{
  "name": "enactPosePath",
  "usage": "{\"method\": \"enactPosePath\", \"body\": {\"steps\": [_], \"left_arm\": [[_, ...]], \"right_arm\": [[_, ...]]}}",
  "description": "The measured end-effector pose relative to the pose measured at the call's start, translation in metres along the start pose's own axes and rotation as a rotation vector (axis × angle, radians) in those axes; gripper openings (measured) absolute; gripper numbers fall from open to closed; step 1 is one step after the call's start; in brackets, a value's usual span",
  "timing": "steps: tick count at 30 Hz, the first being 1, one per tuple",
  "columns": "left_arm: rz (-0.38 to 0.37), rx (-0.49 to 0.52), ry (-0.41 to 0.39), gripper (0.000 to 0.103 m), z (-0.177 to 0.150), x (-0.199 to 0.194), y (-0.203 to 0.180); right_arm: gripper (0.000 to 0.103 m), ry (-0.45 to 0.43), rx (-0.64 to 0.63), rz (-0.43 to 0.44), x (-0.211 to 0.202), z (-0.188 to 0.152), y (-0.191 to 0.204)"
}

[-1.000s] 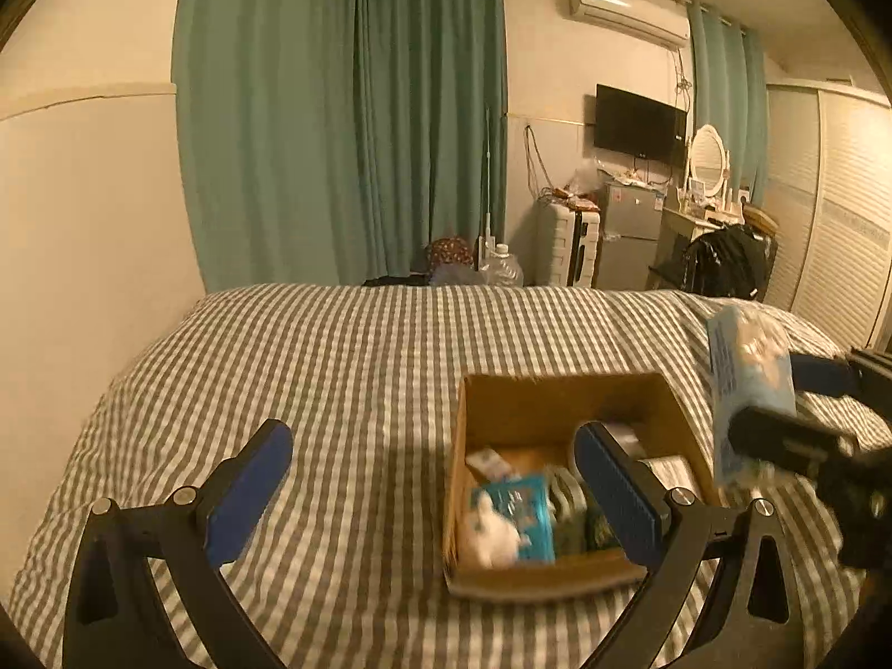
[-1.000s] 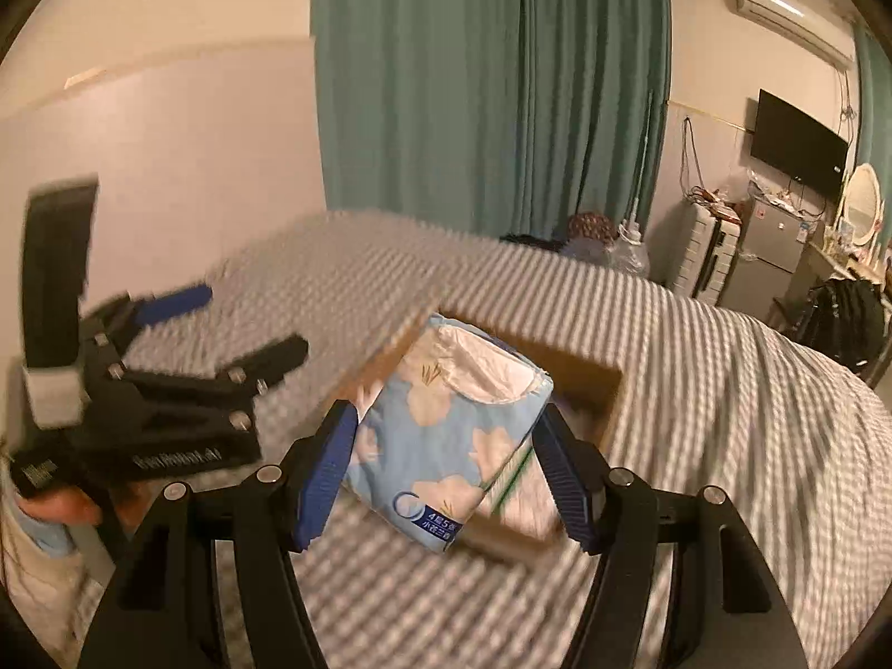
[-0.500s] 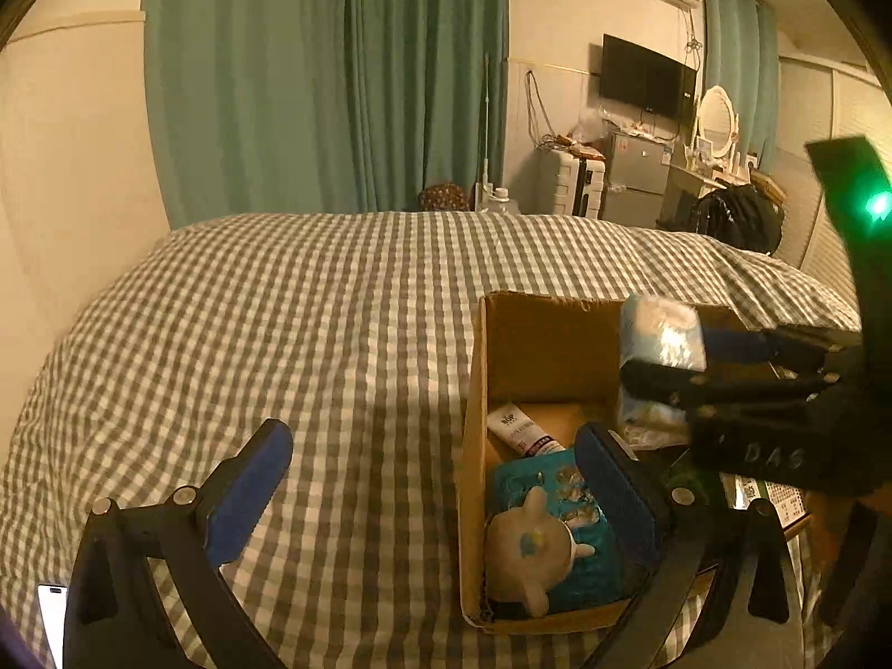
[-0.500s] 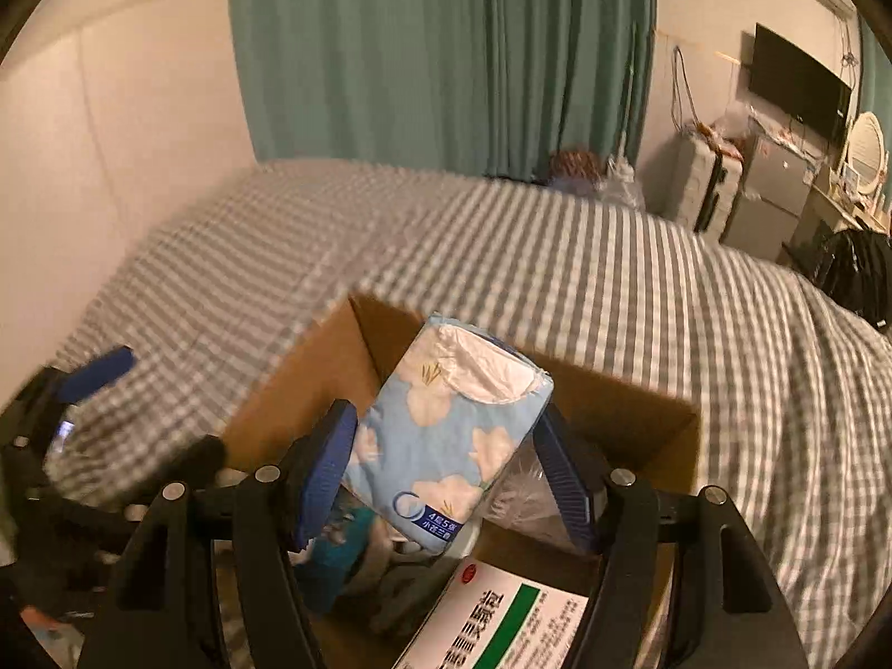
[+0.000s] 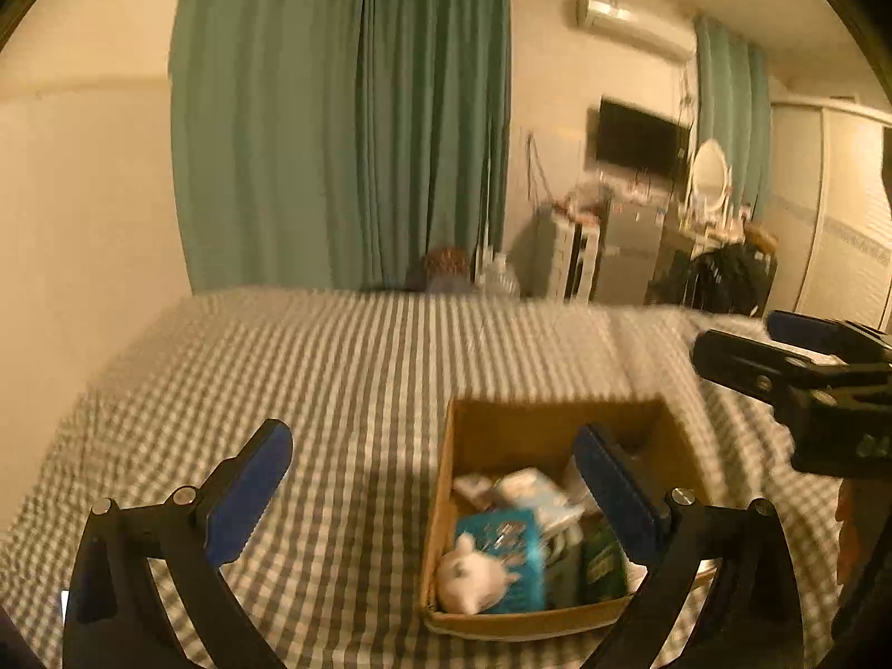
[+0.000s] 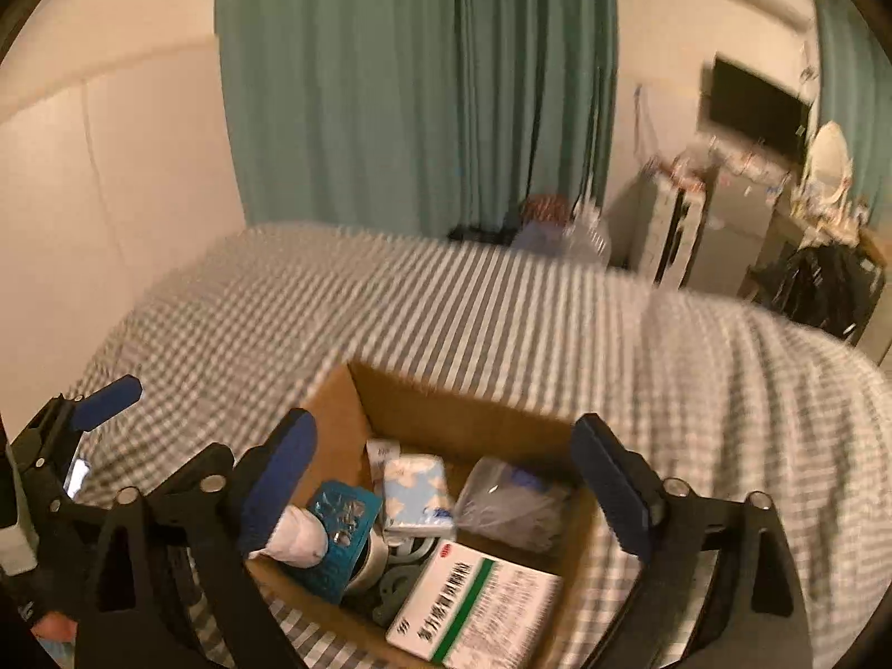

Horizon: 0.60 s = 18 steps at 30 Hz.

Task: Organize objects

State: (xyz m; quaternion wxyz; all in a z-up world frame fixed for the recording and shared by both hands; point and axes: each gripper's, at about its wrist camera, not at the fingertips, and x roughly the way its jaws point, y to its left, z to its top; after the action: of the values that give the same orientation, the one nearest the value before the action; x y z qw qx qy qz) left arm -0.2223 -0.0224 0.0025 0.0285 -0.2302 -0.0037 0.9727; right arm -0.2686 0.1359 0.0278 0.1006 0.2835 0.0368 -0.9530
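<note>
Released tissue pack (image 6: 415, 493) lies below right tool (image 6: 443, 465).

Bedroom: checked bed (image 5: 362, 368), curtains (image 5: 345, 122), vanity mirror (image 5: 708, 173).

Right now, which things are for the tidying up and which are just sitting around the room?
For the tidying:
cardboard box
blue tissue pack
medicine box
plush toy
both grippers, jaws open

Just lying about:
checked bed cover
green curtains
TV
black backpack

tissue pack (image 6: 415, 493) now out of our right gripper (image 6: 446, 479), lying in the cardboard box (image 6: 474, 407), jaws now spread wide, gripper pulled back above box
</note>
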Motion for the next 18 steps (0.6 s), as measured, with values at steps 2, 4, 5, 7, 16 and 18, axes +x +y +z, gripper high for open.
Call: {"method": "enactPosePath", "body": {"steps": [2, 4, 5, 7, 16, 18], "left_arm": [[0.004, 0.014, -0.065, 0.103, 0.011, -0.026, -0.007], [0.003, 0.029, -0.119, 0.103, 0.020, -0.051, -0.015], [0.000, 0.037, -0.142, 0.103, 0.024, -0.064, -0.019], [-0.008, 0.048, -0.181, 0.103, 0.028, -0.089, -0.025], [-0.031, 0.048, -0.274, 0.103, 0.012, -0.150, -0.041], [-0.034, 0.049, -0.261, 0.103, 0.002, -0.152, -0.045]], "right_arm": [[0.103, -0.069, -0.003, -0.035, -0.038, 0.005, 0.000], [0.102, -0.125, -0.008, -0.059, -0.069, 0.010, 0.003], [0.102, -0.155, -0.014, -0.069, -0.084, 0.012, 0.004], [0.102, -0.210, -0.027, -0.099, -0.115, 0.012, 0.007], [0.102, -0.404, 0.005, -0.199, -0.208, -0.026, 0.005], [0.102, -0.412, 0.032, -0.214, -0.211, -0.039, -0.002]]}}
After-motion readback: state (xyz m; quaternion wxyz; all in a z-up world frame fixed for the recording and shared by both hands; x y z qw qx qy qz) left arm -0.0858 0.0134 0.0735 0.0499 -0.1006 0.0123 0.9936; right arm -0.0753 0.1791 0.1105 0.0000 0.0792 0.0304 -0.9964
